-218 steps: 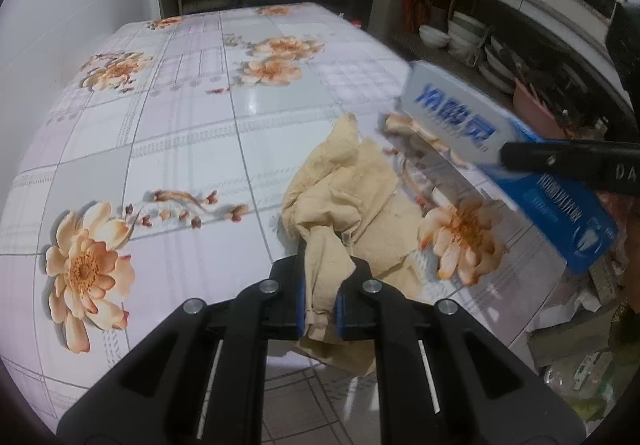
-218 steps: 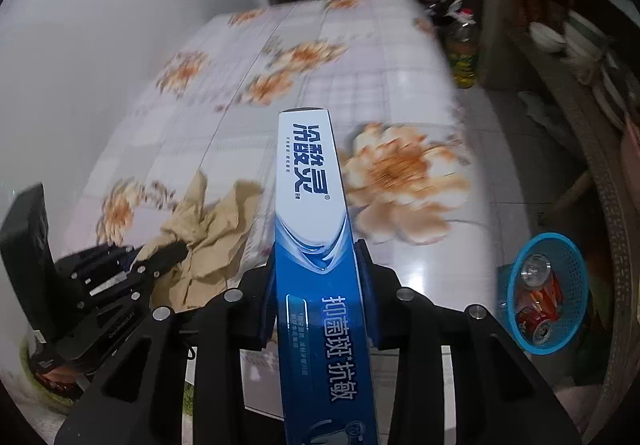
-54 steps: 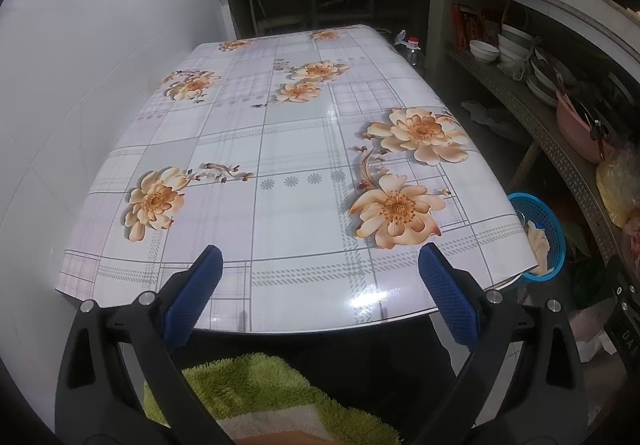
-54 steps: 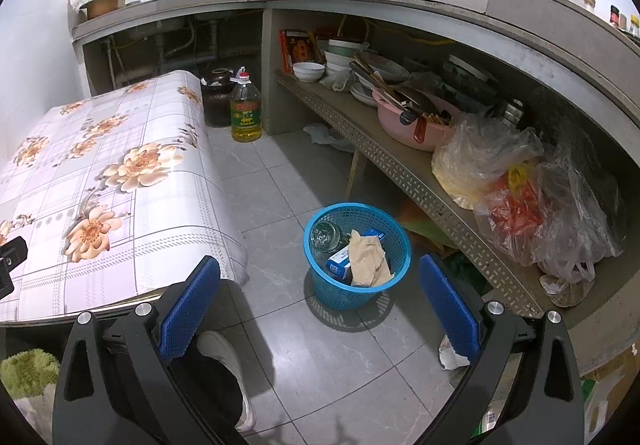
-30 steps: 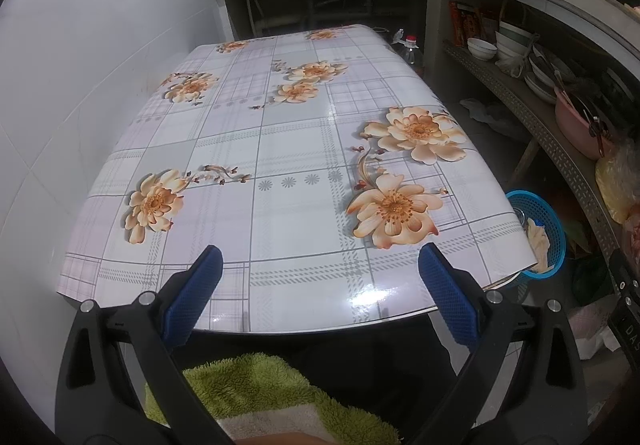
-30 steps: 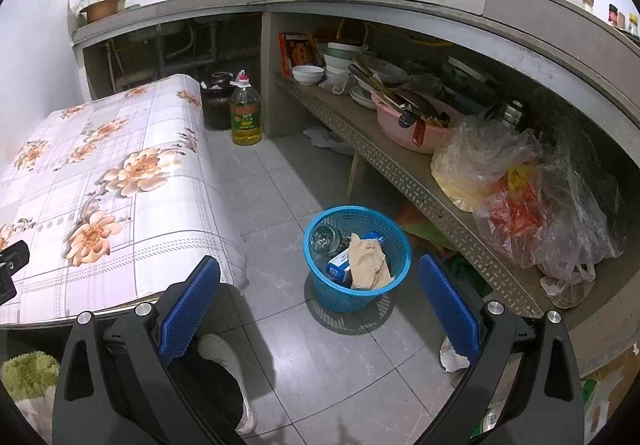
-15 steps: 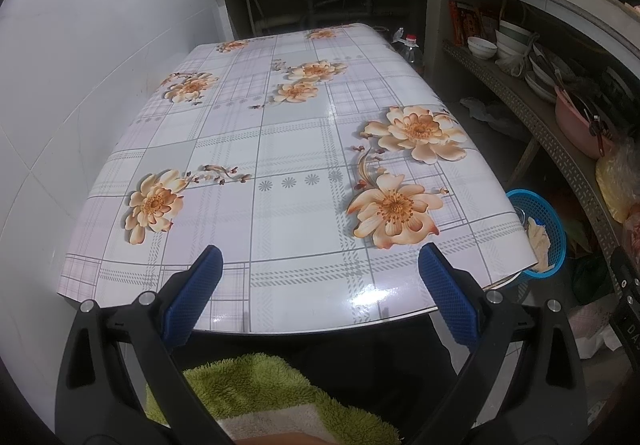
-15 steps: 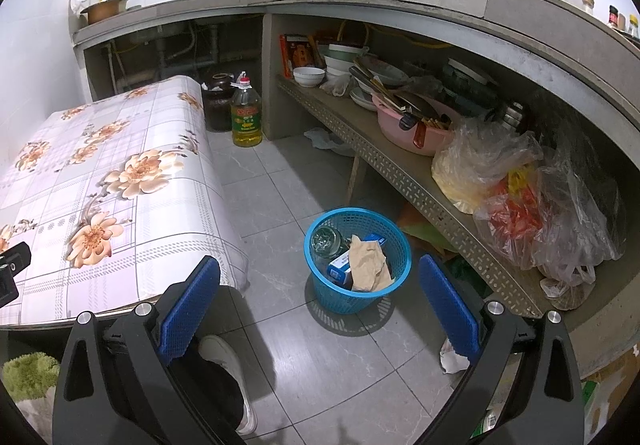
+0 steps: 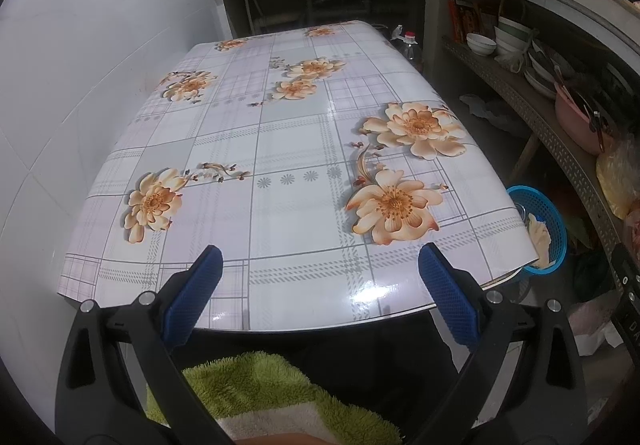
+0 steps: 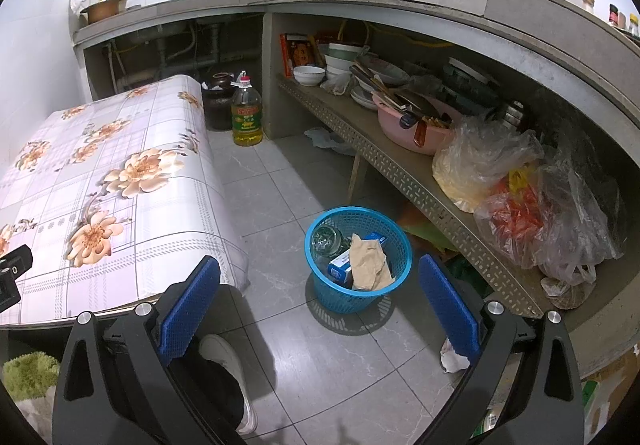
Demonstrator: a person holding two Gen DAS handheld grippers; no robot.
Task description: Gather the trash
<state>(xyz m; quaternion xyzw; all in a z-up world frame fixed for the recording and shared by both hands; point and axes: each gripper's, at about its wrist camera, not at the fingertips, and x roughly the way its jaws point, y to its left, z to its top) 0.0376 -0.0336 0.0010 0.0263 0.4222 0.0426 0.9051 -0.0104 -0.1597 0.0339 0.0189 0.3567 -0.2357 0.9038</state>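
A blue mesh trash basket (image 10: pixel 394 245) stands on the tiled floor beside the table. It holds crumpled tan paper (image 10: pixel 368 261), a blue toothpaste box (image 10: pixel 340 269) and a clear bottle (image 10: pixel 326 239). The basket also shows at the right in the left wrist view (image 9: pixel 550 213). My left gripper (image 9: pixel 320 289) is open and empty, held over the near edge of the flowered table (image 9: pixel 288 165). My right gripper (image 10: pixel 320 305) is open and empty, held above the floor in front of the basket.
A cooking oil bottle (image 10: pixel 247 117) and a dark jar (image 10: pixel 218 101) stand on the floor past the table. A low shelf (image 10: pixel 400 173) at the right carries bowls, a pink basin (image 10: pixel 412 133) and plastic bags (image 10: pixel 540 205). A white shoe (image 10: pixel 228 369) is below my right gripper.
Over seven seconds both grippers let go: the tan paper and toothpaste box went from the table into the basket. In the last second nothing visibly moved.
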